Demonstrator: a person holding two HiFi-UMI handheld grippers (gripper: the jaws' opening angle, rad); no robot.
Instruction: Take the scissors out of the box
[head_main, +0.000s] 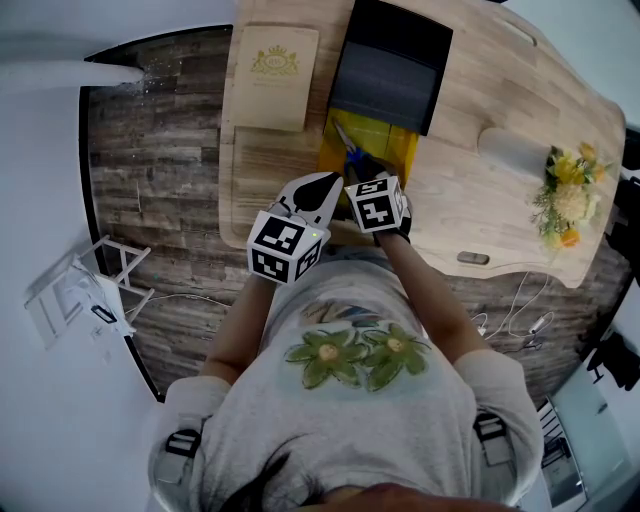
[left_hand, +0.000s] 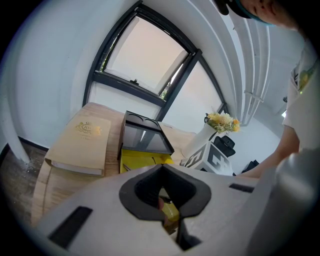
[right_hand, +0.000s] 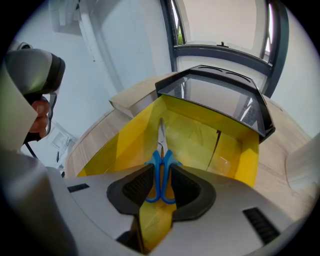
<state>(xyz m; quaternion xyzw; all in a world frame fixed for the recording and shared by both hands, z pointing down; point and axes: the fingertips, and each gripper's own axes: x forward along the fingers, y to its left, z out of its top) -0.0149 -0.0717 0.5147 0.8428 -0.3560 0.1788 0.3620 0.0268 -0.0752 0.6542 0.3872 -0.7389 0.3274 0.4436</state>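
Right gripper (right_hand: 161, 171), over the pale wooden surface (head_main: 520, 100) and inside the open yellow cardboard box (right_hand: 125, 135), pinches blue-handled steel scissors (right_hand: 161, 137) between ribbed black pads, while the left gripper (left_hand: 162, 172) sits closed and empty.

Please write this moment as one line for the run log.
phase: grasp | right gripper: shut on scissors handles | scissors: inside yellow box | left gripper: at box edge, grip unclear
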